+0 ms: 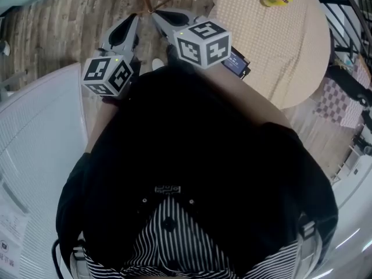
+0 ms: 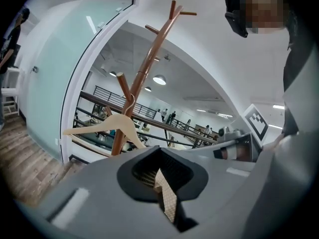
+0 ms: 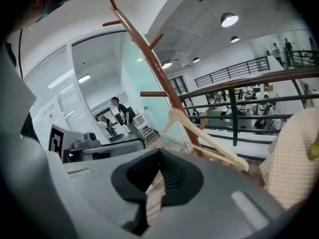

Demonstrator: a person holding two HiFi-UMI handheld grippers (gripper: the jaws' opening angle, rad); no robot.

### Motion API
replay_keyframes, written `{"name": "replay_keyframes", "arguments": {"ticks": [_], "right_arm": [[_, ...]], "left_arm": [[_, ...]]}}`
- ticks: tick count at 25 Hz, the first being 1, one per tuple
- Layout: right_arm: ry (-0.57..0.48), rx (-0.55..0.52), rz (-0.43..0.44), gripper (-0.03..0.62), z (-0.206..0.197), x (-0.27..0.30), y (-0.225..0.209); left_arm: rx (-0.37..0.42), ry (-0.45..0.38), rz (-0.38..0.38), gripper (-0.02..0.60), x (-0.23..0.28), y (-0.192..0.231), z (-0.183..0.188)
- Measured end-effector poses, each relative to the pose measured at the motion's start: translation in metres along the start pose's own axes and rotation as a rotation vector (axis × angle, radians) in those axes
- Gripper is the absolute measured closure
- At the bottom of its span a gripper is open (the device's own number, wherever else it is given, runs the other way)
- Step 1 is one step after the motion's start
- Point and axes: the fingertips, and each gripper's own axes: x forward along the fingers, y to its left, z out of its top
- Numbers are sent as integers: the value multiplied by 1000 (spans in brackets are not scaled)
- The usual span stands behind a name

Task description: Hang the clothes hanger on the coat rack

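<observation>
Hanger hangs from a lower peg of the coat rack, on the far side of my tongs. My left tongs and right tongs are both clenched and grasp nothing. A round counter stands at right.
</observation>
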Motion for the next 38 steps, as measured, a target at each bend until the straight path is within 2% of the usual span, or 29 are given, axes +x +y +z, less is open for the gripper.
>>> {"name": "replay_keyframes", "arguments": {"ticks": [6,12,16,19,24,38], "right_arm": [[-24,18,-61,592,-32,-37,26],[-45,85,-64,592,-53,-65,35],[-72,-2,-105,592,-38,-70,32],[-79,-36,-105,593,-33,-72,36],[-71,-53,-86,594,-44,-74,48],[-62,-76,-49,594,-31,-66,58]], "left_arm": [[20,-7,-106,580,-28,-34,-10],[45,22,-188,580,-35,-70,-22],[74,45,-190,580,-28,-71,-21],[81,39,-193,580,-26,-73,-19],[92,46,-204,580,-35,-87,-24],[95,36,-203,580,-40,-80,-17]]}}
